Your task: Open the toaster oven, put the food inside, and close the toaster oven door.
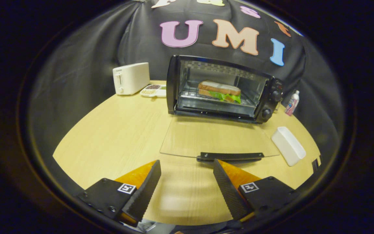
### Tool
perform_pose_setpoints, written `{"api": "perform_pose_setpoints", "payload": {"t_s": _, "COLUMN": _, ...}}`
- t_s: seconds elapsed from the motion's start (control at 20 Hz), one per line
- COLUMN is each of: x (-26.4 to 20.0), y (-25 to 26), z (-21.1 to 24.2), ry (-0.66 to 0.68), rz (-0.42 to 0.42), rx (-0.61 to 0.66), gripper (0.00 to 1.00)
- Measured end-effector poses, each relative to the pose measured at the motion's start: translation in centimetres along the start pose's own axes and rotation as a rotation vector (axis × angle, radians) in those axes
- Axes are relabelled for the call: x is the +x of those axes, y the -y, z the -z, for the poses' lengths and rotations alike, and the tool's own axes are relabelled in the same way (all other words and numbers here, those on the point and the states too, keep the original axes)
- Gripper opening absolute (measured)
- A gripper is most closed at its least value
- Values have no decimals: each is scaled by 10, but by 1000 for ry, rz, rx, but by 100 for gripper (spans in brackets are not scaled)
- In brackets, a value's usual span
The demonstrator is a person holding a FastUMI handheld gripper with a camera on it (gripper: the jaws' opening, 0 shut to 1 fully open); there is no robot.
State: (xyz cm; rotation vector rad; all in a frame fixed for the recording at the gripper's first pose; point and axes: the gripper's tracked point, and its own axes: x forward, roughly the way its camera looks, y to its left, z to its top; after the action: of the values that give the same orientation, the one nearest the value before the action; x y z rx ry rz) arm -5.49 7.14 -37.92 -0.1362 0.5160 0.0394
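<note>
A black toaster oven (pixel 271 94) stands at the back of the wooden table, well beyond my fingers. Its glass door (pixel 219 136) lies folded down flat toward me, and the door's black handle (pixel 230 157) sits just ahead of my right fingertip. Inside, on the wire rack, rests a sandwich (pixel 220 91) of toasted bread with green lettuce. My gripper (pixel 187 167) is open above the table, with nothing between its fingers.
A white toaster (pixel 131 78) stands back left, with a small white tray of snacks (pixel 154 90) beside it. An empty white rectangular dish (pixel 288 145) lies right of the door. A small bottle (pixel 292 103) stands right of the oven. The table edge curves near on both sides.
</note>
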Motion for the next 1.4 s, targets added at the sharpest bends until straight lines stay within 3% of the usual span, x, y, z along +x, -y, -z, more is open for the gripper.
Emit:
{"api": "perform_pose_setpoints", "payload": {"t_s": 0.4, "x": 17, "y": 14, "z": 6, "ry": -69, "rz": 70, "rx": 9, "gripper": 100}}
{"api": "perform_pose_setpoints", "payload": {"t_s": 0.55, "x": 16, "y": 15, "z": -1, "ry": -68, "rz": 71, "rx": 15, "gripper": 96}}
{"api": "perform_pose_setpoints", "payload": {"t_s": 1.4, "x": -16, "y": 26, "z": -121, "ry": 213, "rz": 111, "rx": 53, "gripper": 94}}
